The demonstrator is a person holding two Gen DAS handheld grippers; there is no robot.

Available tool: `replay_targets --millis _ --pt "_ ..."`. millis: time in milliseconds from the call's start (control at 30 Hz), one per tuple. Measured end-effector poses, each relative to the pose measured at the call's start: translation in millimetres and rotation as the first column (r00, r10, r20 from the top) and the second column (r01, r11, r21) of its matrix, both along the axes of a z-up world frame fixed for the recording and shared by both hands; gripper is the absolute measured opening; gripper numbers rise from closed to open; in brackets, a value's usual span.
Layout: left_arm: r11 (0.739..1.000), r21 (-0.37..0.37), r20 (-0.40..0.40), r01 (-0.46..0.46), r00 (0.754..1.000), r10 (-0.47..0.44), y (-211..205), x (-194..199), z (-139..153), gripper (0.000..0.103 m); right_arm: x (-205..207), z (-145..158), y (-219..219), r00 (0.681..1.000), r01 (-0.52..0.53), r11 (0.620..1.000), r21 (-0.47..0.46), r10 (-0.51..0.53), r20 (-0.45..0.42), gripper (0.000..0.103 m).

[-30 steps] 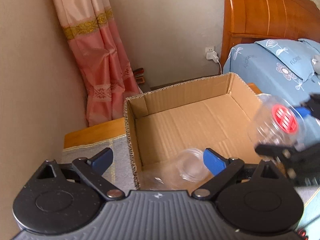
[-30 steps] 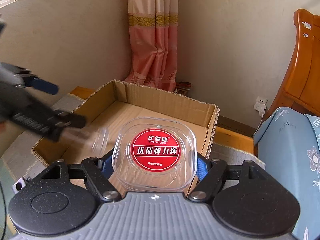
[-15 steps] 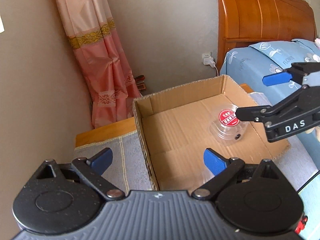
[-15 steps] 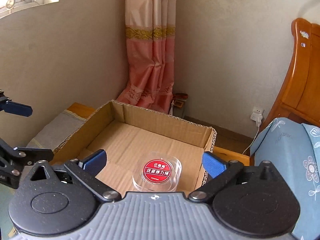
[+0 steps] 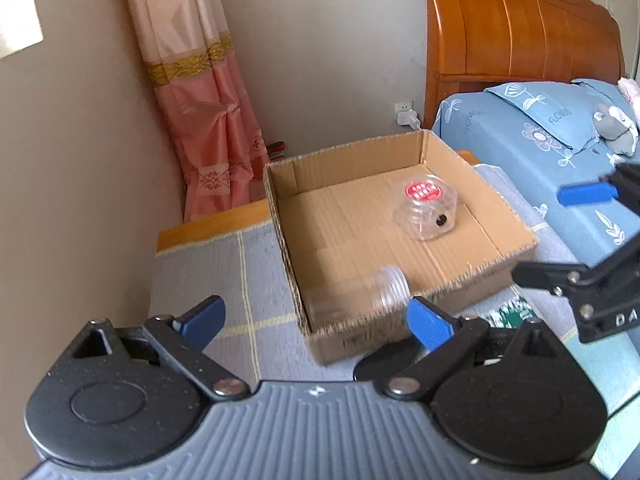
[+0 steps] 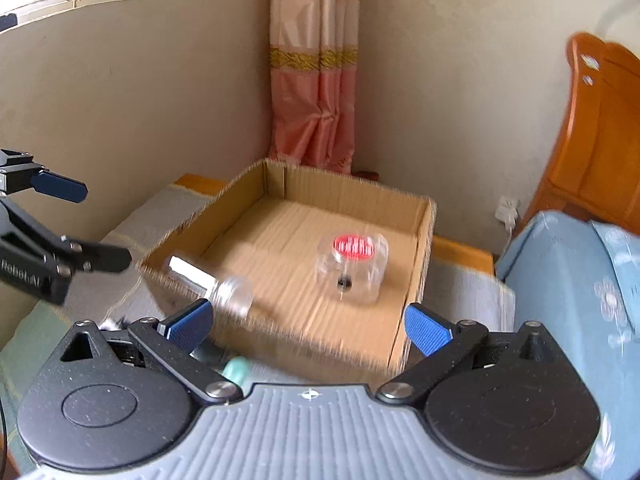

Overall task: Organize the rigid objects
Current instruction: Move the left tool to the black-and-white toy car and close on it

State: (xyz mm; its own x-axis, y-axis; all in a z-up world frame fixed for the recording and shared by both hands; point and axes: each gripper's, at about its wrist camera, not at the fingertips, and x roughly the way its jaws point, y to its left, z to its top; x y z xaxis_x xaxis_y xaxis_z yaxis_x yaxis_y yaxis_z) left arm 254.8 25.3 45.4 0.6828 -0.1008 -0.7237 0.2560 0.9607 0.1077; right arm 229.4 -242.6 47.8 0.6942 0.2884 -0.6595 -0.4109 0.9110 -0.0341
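An open cardboard box [image 5: 496, 208] [image 6: 418, 248] stands on a grey cloth. Inside lie a clear plastic container with a red label [image 5: 426, 210] [image 6: 354, 266] and a clear jar on its side near the front wall [image 5: 370, 294] [image 6: 212, 284]. My left gripper [image 5: 316, 318] is open and empty, in front of the box and drawn back from it. My right gripper [image 6: 308, 322] is open and empty, also in front of the box. Each gripper shows in the other's view, the right one [image 5: 576, 236] and the left one [image 6: 86, 224].
A pink curtain [image 5: 208, 120] hangs in the corner behind the box. A bed with blue floral bedding [image 5: 552, 148] and a wooden headboard [image 5: 516, 36] is at the right. A wall socket [image 5: 406, 114] sits low on the wall. A small teal object [image 6: 236, 372] lies before the box.
My right gripper opened and let the red-labelled container go into the box, then pulled back. My left gripper also drew back from the box, leaving the clear jar inside.
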Motion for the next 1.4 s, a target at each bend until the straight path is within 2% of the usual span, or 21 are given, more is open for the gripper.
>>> replay_targets --millis 300,367,533,700,767,1033,1400 --pt "1.0 -0.022 0.005 -0.015 1.0 0.015 13.0 -42.1 -37.6 0.098 -81.0 -46.7 -21.5 0.997 0.08 0.997 0.001 -0.08 -0.004 0.103" --pt "0.999 -0.03 0.022 -0.022 1.0 0.022 17.0 -49.9 -47.7 0.098 -94.2 -59.8 -26.7 0.995 0.097 0.995 0.004 -0.097 -0.032 0.103" --pt "0.998 -0.006 0.014 -0.06 0.998 0.06 22.2 -56.0 -72.6 0.098 -114.6 -95.1 -40.9 0.976 0.182 0.983 0.007 -0.18 -0.121 0.103" --pt "0.996 0.023 0.019 -0.086 0.996 0.086 25.5 -54.1 -86.8 0.098 -122.4 -121.4 -39.3 0.964 0.218 0.975 -0.038 -0.221 -0.146 0.103" --pt "0.995 0.022 0.01 -0.093 0.996 0.092 27.9 -50.9 -90.9 0.098 -118.9 -126.7 -36.7 0.963 0.213 0.976 -0.051 -0.218 -0.159 0.103" --pt "0.993 0.003 -0.008 -0.122 0.992 0.122 41.1 -36.7 -102.2 0.098 -118.9 -130.0 -36.7 0.974 0.196 0.98 -0.036 -0.199 -0.112 0.103" --pt "0.975 -0.035 -0.024 -0.22 0.975 0.219 79.1 -24.5 -111.5 0.098 -122.9 -130.5 -39.2 0.979 0.185 0.982 -0.028 -0.187 -0.086 0.103"
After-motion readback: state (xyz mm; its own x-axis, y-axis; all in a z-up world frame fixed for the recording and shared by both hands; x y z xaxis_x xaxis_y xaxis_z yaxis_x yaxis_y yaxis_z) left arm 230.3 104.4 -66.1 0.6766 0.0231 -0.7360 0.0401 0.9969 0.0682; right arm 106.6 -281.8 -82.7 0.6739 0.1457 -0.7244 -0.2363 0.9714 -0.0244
